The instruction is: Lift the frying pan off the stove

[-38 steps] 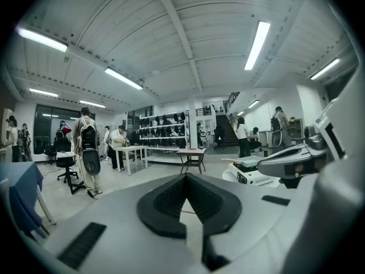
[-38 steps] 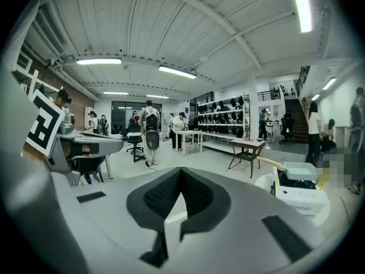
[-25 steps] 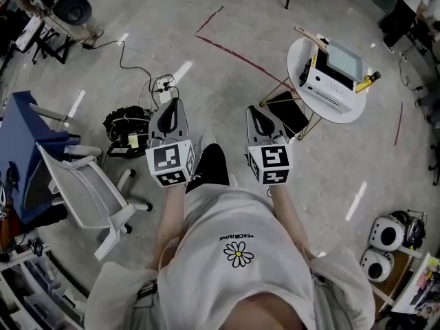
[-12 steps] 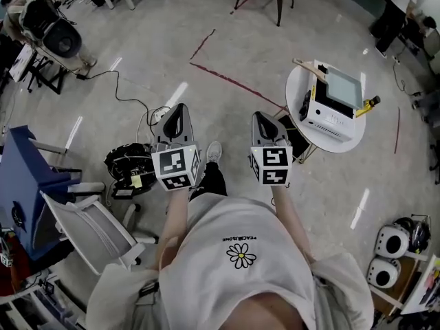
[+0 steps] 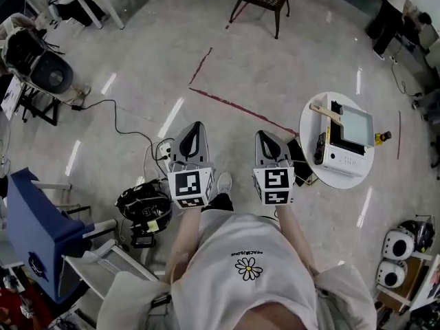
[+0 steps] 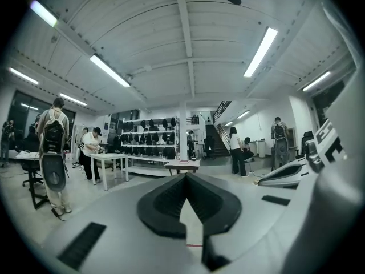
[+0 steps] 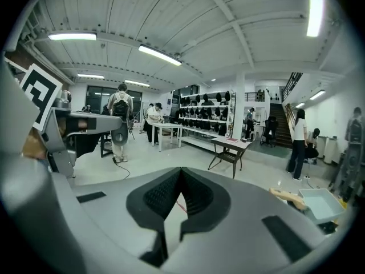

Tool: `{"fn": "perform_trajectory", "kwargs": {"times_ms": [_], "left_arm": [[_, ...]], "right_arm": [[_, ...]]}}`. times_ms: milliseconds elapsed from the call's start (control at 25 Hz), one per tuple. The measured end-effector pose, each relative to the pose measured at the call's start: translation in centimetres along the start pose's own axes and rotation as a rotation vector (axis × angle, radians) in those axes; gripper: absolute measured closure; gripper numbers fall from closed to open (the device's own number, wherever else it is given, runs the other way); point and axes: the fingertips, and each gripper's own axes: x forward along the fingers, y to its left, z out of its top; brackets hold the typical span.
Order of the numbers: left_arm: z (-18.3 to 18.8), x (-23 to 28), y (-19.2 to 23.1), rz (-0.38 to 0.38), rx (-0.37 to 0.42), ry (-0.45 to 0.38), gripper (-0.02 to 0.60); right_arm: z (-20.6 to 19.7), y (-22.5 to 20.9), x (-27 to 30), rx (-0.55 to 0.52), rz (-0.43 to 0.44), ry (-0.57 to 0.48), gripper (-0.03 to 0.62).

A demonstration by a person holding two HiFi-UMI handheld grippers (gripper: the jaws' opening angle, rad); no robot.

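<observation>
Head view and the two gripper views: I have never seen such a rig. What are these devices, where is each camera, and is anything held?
A person in a white T-shirt stands on a workshop floor, holding a two-jaw gripper in each hand. The head view looks down from the person's head onto the left gripper and right gripper, each bearing a marker cube. The other two pictures come from cameras riding on the grippers, looking along their jaws: both pairs are closed with nothing between. At the right stands a round white table carrying a white box-shaped device. No frying pan or stove shows.
</observation>
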Motion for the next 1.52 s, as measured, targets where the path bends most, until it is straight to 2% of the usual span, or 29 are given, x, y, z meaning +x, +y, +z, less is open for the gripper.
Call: {"fn": "perform_trajectory", "kwargs": {"times_ms": [240,400,560,680,800,880,1000,1160,1360,1520], "left_arm": [[-1.0,5.1,3.3,-0.023,-0.030,0.041,0.581],[-2.7,6.5,3.6,-0.020,-0.039,0.095,0.581],[-2.6,7.7,4.3,0.006,-0.041,0.098,0.581],[-2.3,8.5,3.7,-0.003,-0.034,0.098,0.581],[-1.7,10.5,1.5,-0.061,-0.025,0.105,0.581],[-1.0,12.4,-1.2,-0.125,-0.007,0.099,0.581],[-0.1,15.0,-6.6,-0.239,0.019,0.070,0.581],[0.8,17.9,-14.9,-0.429,0.049,0.033,0.581],[1.3,19.3,-24.7,-0.677,0.080,0.021,0.581],[1.4,19.7,-31.1,-0.848,0.104,0.021,0.581]], "right_arm": [[1.3,-0.2,5.4,-0.011,-0.020,0.031,0.592],[1.9,0.0,7.6,-0.025,0.011,0.018,0.592],[3.2,0.4,9.7,-0.053,0.045,-0.017,0.592],[3.7,0.2,9.7,-0.065,0.060,-0.039,0.592],[3.4,-2.4,8.9,-0.026,0.023,-0.048,0.592],[3.1,-6.0,7.9,0.019,-0.045,-0.057,0.592],[1.8,-12.4,5.3,0.074,-0.191,-0.059,0.592],[-0.5,-19.2,0.4,0.130,-0.398,-0.063,0.591],[-3.6,-24.7,-6.4,0.201,-0.653,-0.053,0.591],[-4.8,-27.4,-9.8,0.244,-0.799,-0.050,0.591]]}}
